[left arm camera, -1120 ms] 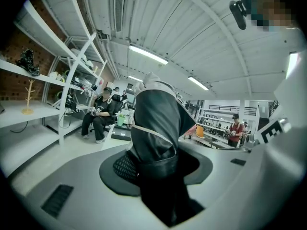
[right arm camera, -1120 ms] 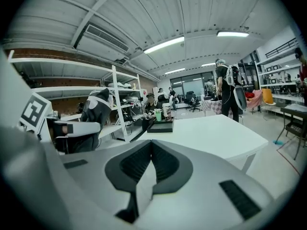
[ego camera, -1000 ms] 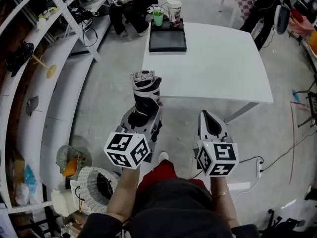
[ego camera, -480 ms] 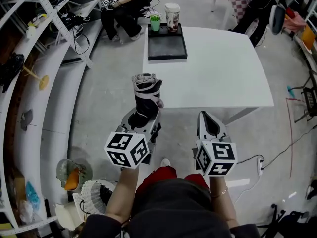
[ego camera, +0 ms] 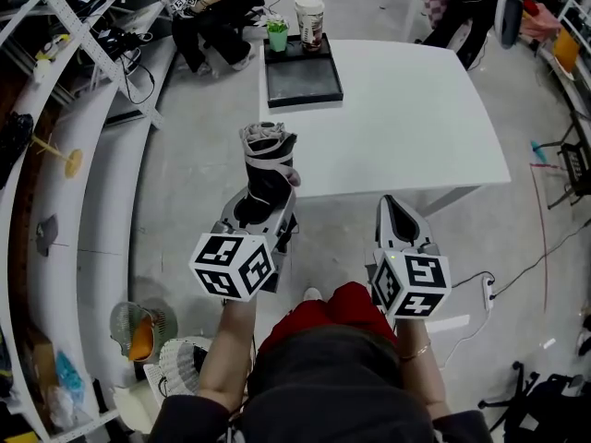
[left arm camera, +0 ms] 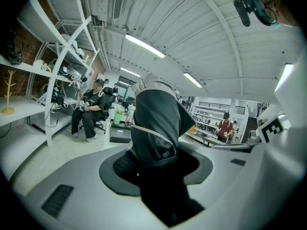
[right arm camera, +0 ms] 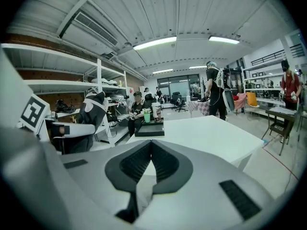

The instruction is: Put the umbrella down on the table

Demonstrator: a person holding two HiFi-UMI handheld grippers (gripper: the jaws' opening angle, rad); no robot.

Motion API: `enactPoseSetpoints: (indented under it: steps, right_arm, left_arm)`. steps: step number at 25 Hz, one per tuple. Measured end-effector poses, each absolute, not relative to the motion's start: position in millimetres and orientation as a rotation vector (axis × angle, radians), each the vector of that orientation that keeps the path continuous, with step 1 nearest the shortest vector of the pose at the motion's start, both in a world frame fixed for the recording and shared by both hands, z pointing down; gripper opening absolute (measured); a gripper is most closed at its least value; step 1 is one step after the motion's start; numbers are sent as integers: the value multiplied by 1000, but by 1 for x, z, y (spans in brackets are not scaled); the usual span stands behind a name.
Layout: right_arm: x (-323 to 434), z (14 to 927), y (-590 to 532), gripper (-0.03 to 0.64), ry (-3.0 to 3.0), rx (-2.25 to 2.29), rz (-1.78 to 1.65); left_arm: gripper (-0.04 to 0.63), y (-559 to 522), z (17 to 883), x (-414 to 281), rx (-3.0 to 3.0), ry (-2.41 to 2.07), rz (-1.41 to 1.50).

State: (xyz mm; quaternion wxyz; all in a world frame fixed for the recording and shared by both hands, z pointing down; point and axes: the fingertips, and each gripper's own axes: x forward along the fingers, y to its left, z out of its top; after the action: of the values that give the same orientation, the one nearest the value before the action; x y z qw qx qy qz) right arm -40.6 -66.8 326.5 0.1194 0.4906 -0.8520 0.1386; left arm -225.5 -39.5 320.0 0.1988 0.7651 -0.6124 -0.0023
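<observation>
A folded black umbrella [ego camera: 268,169] with a pale strap stands upright in my left gripper [ego camera: 263,212], whose jaws are shut on its lower part. In the left gripper view the umbrella [left arm camera: 158,123] fills the middle and hides most of the gap of the left gripper [left arm camera: 157,169]. It hangs over the floor just before the near left corner of the white table [ego camera: 397,109]. My right gripper [ego camera: 399,220] is held beside it, shut and with nothing in it. In the right gripper view the right gripper [right arm camera: 151,147] faces the table [right arm camera: 201,133], with the umbrella [right arm camera: 93,109] at the left.
A black tray [ego camera: 303,70] lies on the table's far left, with a tall cup [ego camera: 309,21] and a green cup [ego camera: 277,35] at its far end. A seated person [ego camera: 208,7] is beyond. Curved shelves [ego camera: 83,183] run along the left. A fan [ego camera: 138,326] stands on the floor.
Both grippers have moved forward toward the table. The umbrella, still gripped, is now close to the table's near left corner.
</observation>
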Motion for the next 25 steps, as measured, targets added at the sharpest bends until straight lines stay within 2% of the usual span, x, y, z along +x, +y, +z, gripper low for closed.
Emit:
enactPoseSetpoints:
  steps: [12, 25]
  right_arm:
    - [9, 334, -92, 18, -2405, 1608, 471]
    - [26, 348, -124, 18, -2355, 1629, 509]
  left_arm:
    - [198, -84, 322, -216, 2210, -1683, 142]
    - [198, -144, 343, -184, 2330, -1520, 349]
